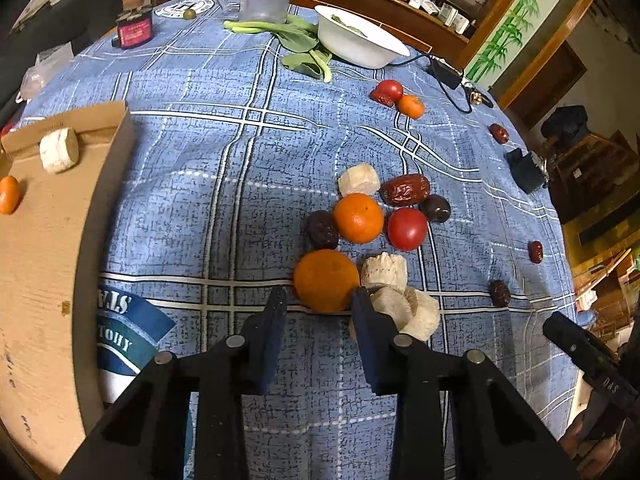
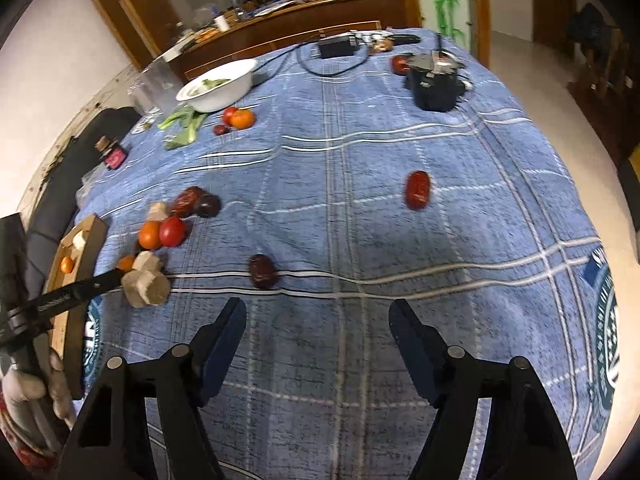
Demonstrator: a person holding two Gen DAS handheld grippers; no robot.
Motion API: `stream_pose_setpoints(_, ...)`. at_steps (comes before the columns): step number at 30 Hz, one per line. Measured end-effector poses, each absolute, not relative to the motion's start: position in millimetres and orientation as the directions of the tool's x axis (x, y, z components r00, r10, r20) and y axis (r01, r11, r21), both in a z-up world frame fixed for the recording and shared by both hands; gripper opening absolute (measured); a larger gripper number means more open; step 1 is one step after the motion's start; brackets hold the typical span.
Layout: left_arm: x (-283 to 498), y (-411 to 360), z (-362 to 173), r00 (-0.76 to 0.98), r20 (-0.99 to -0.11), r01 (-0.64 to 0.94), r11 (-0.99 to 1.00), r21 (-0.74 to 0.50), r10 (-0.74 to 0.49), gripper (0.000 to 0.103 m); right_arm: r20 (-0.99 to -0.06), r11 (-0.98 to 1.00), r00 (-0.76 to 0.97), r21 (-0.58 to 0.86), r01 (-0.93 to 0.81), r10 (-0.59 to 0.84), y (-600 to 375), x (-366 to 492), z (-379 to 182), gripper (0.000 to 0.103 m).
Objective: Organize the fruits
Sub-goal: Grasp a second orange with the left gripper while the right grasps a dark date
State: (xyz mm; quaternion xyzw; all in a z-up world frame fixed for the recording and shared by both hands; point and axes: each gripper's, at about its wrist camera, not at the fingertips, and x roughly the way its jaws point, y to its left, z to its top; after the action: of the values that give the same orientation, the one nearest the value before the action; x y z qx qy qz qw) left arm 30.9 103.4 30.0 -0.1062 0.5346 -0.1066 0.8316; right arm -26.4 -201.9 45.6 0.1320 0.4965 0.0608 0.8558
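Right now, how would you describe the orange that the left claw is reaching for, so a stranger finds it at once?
On the blue checked tablecloth, find the fruit cluster right of the cardboard box. The nearest orange lies just ahead of the open left claw. It is duller than the glossy orange behind it and touches pale chunks.

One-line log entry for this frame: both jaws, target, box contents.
left gripper: open, jaws flanking orange | right gripper: open, above tablecloth | cardboard box: one small orange, one white chunk
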Motion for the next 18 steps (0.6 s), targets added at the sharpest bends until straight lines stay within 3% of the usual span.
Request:
stream_pose_setpoints(3,34,97,30,0.419,-0.862,0.090,0.958,-0.273,-0.285,0.033,-0.834,0.955,0.475,0.293,-0.050,0.281,-180,-17,42,0.077)
stream_pose_setpoints(11,45,80,31,0.459,-0.857,0.161,0.971,-0.179,-0.234,0.041,-0.857,0.963,0.440,0.234,-0.131,0.268,-147,13,25,0.061)
stream_pose_setpoints(15,49,81,30,0.458,-0.854,0.167,0.967,-0.191,-0.248,0.041,-0.866,0.969,0.436,0.202,-0.141,0.244,-142,21,17,0.055)
stream_pose_setpoints(18,48,80,30,0.455,-0.847,0.185,0.960,-0.211,-0.274,0.033,-0.868,0.973,0.441,0.184,-0.138,0.227,-142,24,16,0.044)
